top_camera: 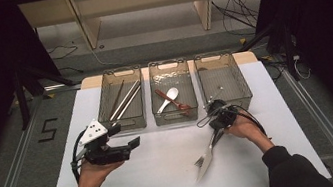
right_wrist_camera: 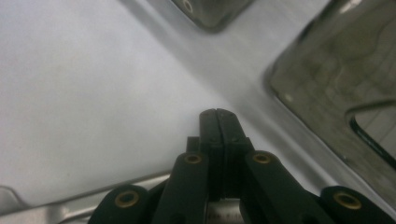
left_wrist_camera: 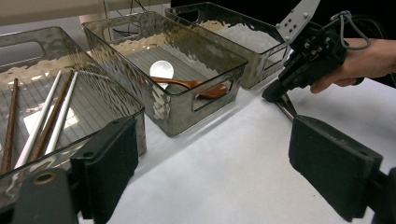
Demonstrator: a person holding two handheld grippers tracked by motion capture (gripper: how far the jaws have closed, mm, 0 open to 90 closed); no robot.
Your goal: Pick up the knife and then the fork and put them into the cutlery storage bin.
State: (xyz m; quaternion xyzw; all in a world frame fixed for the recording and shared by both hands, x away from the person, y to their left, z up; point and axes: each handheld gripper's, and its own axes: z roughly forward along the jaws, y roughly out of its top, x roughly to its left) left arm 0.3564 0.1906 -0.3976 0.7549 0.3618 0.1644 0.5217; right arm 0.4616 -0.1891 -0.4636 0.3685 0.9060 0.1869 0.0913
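gripping a fork, seemingly: right gripper jaws fully closed

Chopsticks in left bin, spoons in middle bin, fork before right bin

High view looks down on the table; both claw views sit close above it.

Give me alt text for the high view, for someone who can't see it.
The right gripper is shut on the handle of a metal fork above a white table; the left gripper is held open. Behind stand three clear bins, holding chopsticks, two spoons, and nothing.
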